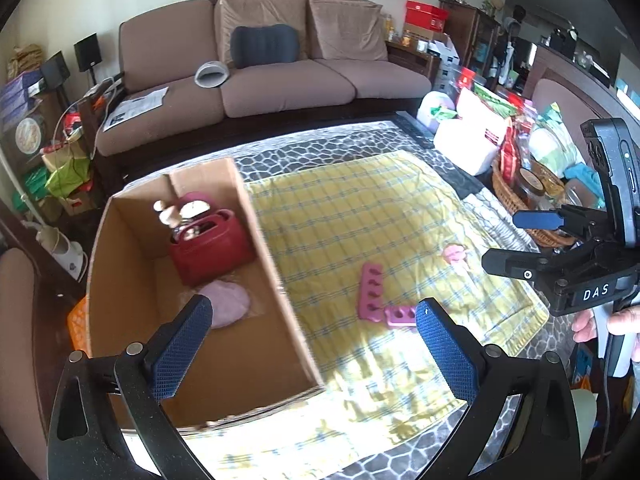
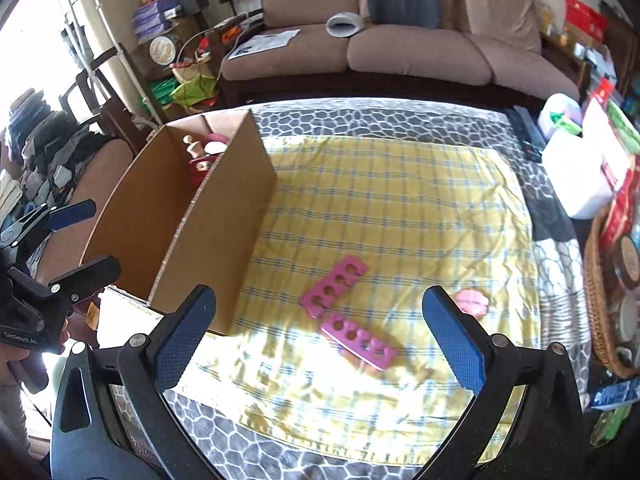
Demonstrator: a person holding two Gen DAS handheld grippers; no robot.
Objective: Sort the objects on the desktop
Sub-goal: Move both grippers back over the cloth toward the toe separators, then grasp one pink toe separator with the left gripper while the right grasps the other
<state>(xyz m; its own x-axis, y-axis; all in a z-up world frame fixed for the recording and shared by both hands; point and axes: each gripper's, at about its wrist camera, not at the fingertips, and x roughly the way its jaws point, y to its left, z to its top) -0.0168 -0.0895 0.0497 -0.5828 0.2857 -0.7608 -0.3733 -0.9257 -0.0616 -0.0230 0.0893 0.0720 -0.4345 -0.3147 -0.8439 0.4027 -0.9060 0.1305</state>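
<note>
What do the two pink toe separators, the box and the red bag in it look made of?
Pink toe separators: likely soft foam, matte, thick with punched round holes. Box: plain brown corrugated cardboard, fluted edge visible in the right wrist view. Red bag: seemingly faux leather or vinyl, smooth with a slight sheen; too blurred to be sure.

**One readable label: "DAS"**

In the left wrist view, the right hand-held gripper (image 1: pixel 516 240) carries a small dark label (image 1: pixel 596 293) on its body with the white letters "DAS". In the right wrist view, the left hand-held gripper (image 2: pixel 86 236) bears a pale line of lettering low on its body, too blurred to read. Print on the paper (image 1: pixel 138 106) lying on the sofa (image 1: pixel 280 80) is too small to read.
</note>
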